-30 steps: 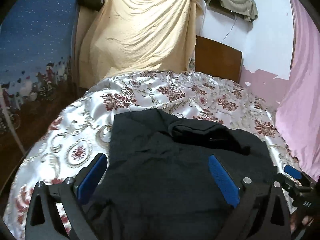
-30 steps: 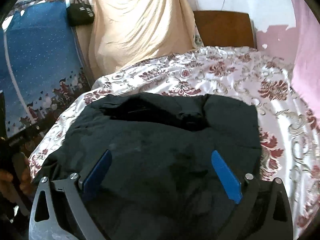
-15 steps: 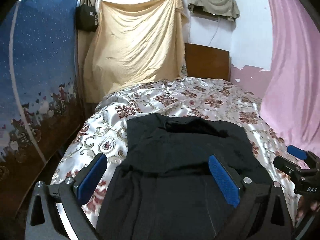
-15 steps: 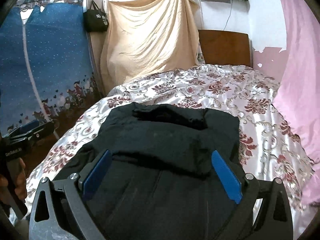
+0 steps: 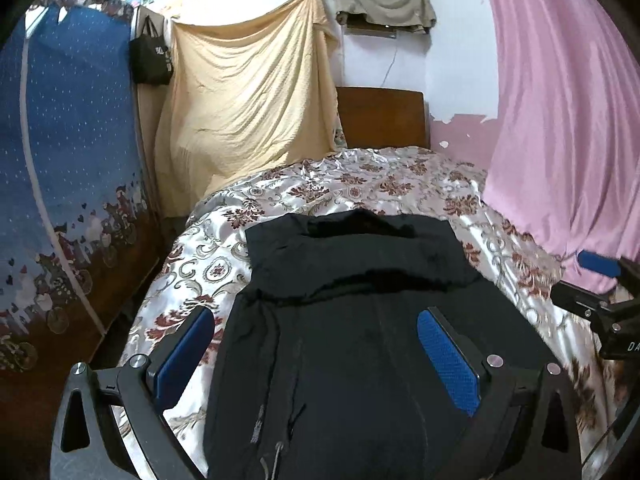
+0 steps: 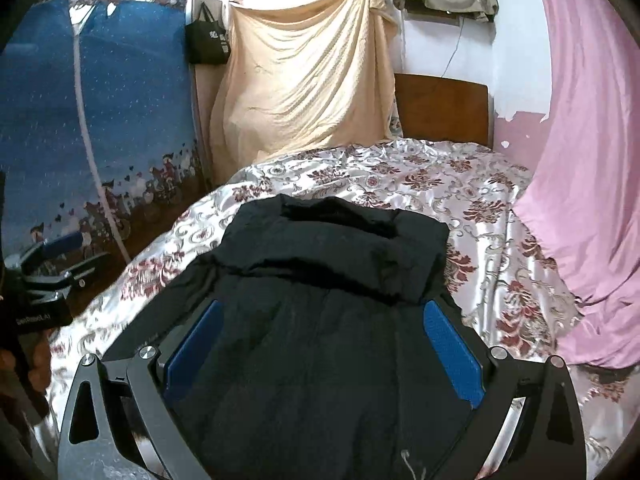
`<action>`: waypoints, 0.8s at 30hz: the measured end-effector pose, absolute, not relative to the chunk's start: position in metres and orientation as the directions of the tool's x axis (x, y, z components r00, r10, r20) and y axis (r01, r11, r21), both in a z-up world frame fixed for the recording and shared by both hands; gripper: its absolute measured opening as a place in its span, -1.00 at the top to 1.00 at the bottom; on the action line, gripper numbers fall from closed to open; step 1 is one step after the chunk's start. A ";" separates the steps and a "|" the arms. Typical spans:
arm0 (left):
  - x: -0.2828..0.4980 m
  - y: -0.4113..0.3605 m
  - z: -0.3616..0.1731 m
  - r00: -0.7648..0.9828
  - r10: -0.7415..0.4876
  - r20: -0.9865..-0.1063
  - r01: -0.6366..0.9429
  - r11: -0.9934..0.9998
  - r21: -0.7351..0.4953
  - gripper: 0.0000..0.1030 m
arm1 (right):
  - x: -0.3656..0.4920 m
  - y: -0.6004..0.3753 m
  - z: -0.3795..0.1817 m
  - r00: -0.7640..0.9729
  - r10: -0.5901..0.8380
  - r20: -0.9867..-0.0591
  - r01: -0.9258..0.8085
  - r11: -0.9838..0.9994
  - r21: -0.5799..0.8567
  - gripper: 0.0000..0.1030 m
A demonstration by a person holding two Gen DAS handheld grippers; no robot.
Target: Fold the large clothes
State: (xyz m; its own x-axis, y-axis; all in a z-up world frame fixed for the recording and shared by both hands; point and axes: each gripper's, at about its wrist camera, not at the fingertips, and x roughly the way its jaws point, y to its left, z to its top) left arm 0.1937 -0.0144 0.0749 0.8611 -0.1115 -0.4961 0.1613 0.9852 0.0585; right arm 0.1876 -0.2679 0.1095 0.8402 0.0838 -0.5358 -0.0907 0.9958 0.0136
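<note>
Dark clothing [image 5: 352, 344] lies spread along the floral bedspread [image 5: 404, 188], its far end folded back over itself toward the wooden headboard [image 5: 380, 120]; the left gripper [image 5: 320, 364] hangs above the garment's near part, fingers spread wide and gripping nothing; the right gripper [image 6: 324, 356] likewise hangs splayed above it, empty; a pink curtain [image 6: 592, 168] hangs right of the bedspread.

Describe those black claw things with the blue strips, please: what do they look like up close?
Each is a hand-held black frame. The left gripper and right gripper each carry two long fingers faced with textured blue pads, joined by silver bolt heads, with triangular cut-outs in the side plates. White lettering marks the body of each, partly cut off or blurred. No cables or sleeves show.
</note>
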 end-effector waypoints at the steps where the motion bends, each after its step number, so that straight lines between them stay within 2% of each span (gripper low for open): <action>1: 0.190 -0.014 0.072 0.859 -0.110 -0.499 0.165 0.984 0.068 -0.99 | 0.181 -0.267 0.108 0.839 0.080 -0.539 -0.094 0.996 0.001 -0.91; 17: 0.141 0.008 0.013 0.762 -0.126 -0.636 0.259 0.958 0.120 -0.99 | 0.114 -0.247 0.058 0.771 0.065 -0.634 -0.153 0.985 -0.084 -0.91; 24: 0.136 0.021 -0.021 0.706 -0.098 -0.701 0.339 0.916 0.214 -0.99 | 0.105 -0.252 0.024 0.713 0.011 -0.701 -0.151 0.979 -0.137 -0.91</action>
State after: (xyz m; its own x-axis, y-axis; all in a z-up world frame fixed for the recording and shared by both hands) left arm 0.1356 0.0214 -0.0207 0.7064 -0.0976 -0.7010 0.3389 0.9162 0.2140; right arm 0.1047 -0.2525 0.0245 0.7134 0.0115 -0.7007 -0.1506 0.9790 -0.1373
